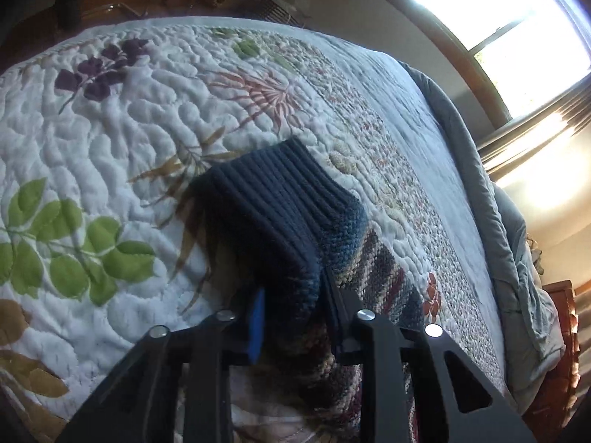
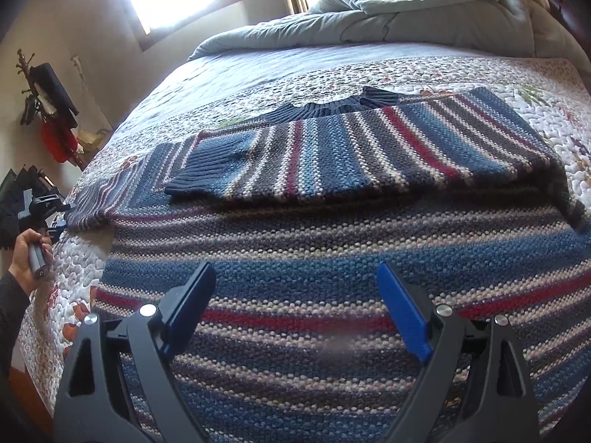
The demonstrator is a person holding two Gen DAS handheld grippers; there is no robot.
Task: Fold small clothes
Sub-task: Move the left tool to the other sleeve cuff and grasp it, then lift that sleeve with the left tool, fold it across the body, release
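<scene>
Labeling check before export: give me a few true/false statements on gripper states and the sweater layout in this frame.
1. The left gripper is shut on the navy ribbed sleeve cuff of the striped knit sweater. True.
2. The right gripper grips the sweater. False: its fingers are spread open above the knit.
3. One sleeve lies folded across the sweater's body. True.
4. The sweater lies on a bare wooden table. False: on a floral quilted bedspread.

Bare quilt (image 1: pixel 110 118) left of sweater (image 2: pixel 332 258), duvet (image 2: pixel 424 11) heaped beyond
</scene>
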